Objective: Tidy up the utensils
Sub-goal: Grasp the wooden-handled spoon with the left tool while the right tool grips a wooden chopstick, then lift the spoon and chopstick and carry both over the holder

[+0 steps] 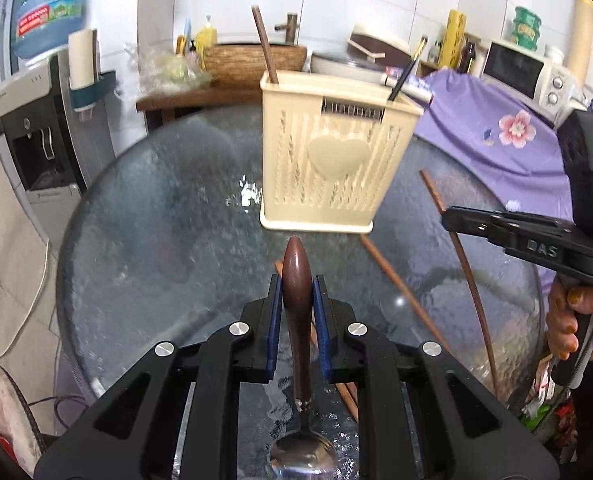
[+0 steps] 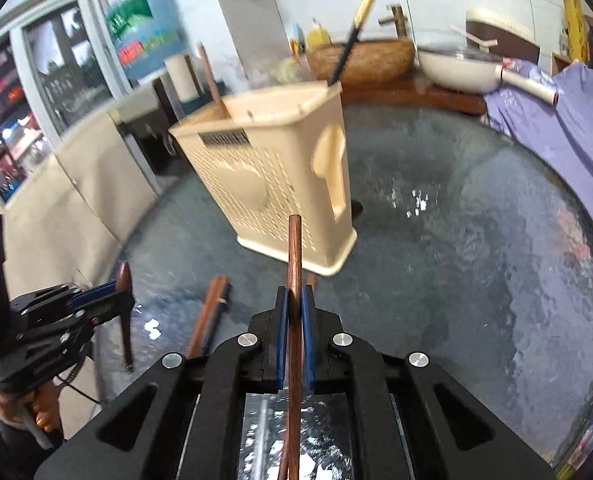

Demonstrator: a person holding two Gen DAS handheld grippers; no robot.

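Observation:
My left gripper (image 1: 297, 285) is shut on a spoon (image 1: 298, 340) with a dark wooden handle; its metal bowl hangs toward the camera. Ahead on the table stands a cream plastic utensil holder (image 1: 332, 168) with a brown chopstick (image 1: 266, 48) and a black chopstick (image 1: 406, 72) in it. My right gripper (image 2: 295, 298) is shut on a brown chopstick (image 2: 295, 248), lifted off the table near the holder (image 2: 272, 176). The left wrist view has the right gripper (image 1: 448, 219) at the right, pinching that chopstick (image 1: 474, 288). Other brown chopsticks (image 1: 400, 284) lie on the glass.
The round glass table (image 1: 156, 240) carries everything. A purple flowered cloth (image 1: 496, 128) covers its far right side, with a microwave (image 1: 524, 72) behind. A water dispenser (image 1: 40, 140) stands at the left. A person's hand (image 1: 564, 320) holds the right gripper's handle.

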